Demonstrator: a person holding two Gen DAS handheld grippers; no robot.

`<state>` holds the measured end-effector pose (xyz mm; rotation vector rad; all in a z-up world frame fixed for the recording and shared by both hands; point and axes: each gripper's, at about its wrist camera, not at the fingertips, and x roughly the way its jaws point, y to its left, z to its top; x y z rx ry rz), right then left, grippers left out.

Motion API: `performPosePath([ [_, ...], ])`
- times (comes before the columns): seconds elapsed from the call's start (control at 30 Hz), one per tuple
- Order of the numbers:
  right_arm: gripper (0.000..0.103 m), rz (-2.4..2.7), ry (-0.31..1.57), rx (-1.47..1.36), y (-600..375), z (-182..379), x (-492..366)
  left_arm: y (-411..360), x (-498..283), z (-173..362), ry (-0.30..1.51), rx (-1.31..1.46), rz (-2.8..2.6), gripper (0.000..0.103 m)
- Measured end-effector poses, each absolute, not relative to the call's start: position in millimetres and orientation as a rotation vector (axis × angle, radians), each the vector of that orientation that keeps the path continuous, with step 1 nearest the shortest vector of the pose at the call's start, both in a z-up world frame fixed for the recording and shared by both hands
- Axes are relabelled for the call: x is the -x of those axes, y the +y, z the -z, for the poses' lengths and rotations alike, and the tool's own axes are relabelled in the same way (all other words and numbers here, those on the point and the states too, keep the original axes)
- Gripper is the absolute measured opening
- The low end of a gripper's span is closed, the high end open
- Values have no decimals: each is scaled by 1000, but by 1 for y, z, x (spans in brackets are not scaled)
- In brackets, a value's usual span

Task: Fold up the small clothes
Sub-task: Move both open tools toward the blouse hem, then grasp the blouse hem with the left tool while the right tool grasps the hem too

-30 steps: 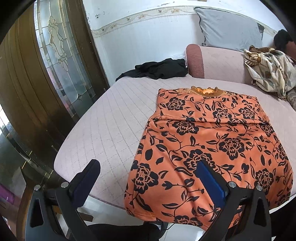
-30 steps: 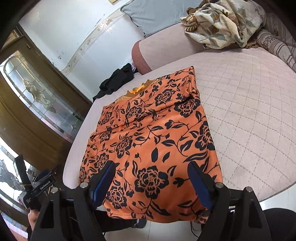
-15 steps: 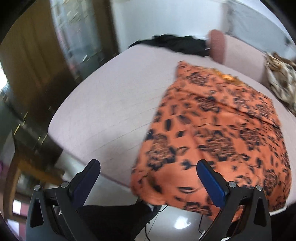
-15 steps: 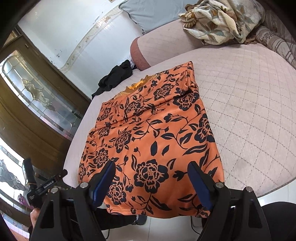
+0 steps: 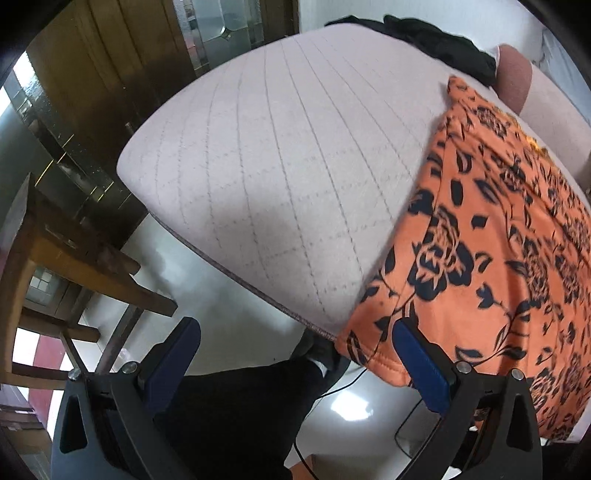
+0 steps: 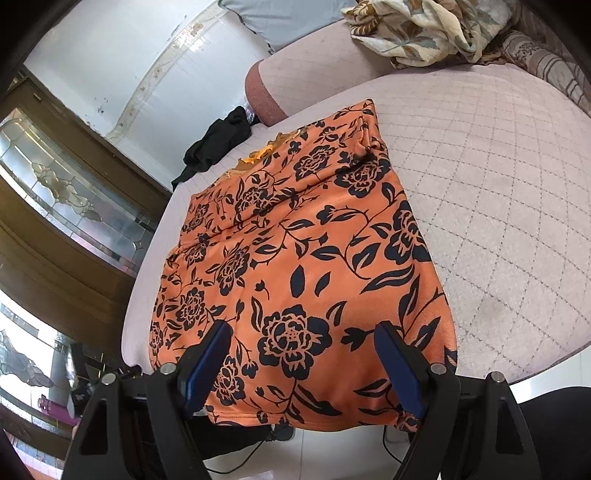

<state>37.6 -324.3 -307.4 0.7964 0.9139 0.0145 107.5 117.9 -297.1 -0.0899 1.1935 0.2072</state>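
Left wrist view first: your left gripper point(image 5: 295, 354) points steeply down past the near edge of the bed point(image 5: 280, 155), jaws spread wide with nothing between them. The orange floral garment point(image 5: 491, 251) lies to your right here, its hem corner draped over the bed's edge right beside your right-hand blue pad. You're lined up on that near-left hem corner, I'd say, but no pinch yet. Below, there's floor, a wooden chair point(image 5: 55, 258), and a dark trouser leg of the person.

Over to the right wrist view: your right gripper point(image 6: 301, 362) hovers above the hem, jaws released and wide, the cloth showing between them but not pressed by either pad. The garment is spread flat on the bed, sleeves apparently already tucked in so it reads as a long rectangle. Its long axis runs from the hem at the near edge straight away toward the collar, which points at the far wall and the black clothing point(image 6: 218, 140) heaped there. A patterned blanket point(image 6: 424, 29) sits well apart at the far right.

So the step in hand looks like the approach for the lengthwise fold. Next you need both jaws to close on the two hem corners, then carry the hem up and away toward the collar, keeping the edge level.
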Motion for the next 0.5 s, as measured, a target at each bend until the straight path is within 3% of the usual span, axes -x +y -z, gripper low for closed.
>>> performPosePath([
  [0.17, 83, -3, 907, -816, -330, 308, -34, 108, -110, 309, 1190, 73, -182, 91],
  [0.4, 83, 51, 937, -827, -338, 314, -31, 94, -111, 320, 1182, 106, -44, 33],
  [0.5, 83, 84, 958, -835, -345, 319, -29, 82, -111, 318, 1162, 95, -7, 24],
])
